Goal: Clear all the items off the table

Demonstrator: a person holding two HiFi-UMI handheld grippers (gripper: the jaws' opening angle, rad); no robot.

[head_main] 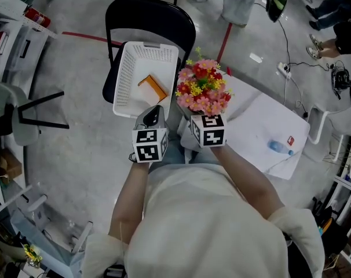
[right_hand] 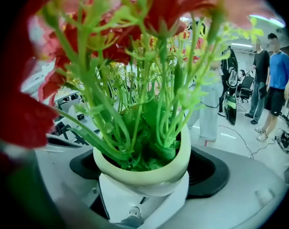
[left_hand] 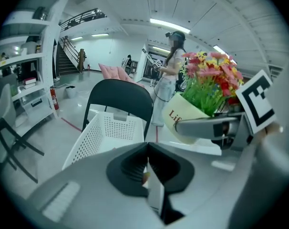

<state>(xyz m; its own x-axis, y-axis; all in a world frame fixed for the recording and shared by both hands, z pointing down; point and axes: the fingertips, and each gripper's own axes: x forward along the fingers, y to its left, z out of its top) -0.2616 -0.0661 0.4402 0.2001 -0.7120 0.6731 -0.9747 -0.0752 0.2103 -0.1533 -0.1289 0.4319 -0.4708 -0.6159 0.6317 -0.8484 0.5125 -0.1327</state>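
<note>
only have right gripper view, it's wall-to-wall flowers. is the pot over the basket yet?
Observer: No. The head view shows the flower pot, clamped in the right gripper, just right of the white basket, not over it.
Operator: basket empty?
Observer: No, one flat orange packet lies in it.
Operator: anything left on the table?
Observer: Yes. A blue bottle lies on the white table, with a small red-and-white item beside it.
</note>
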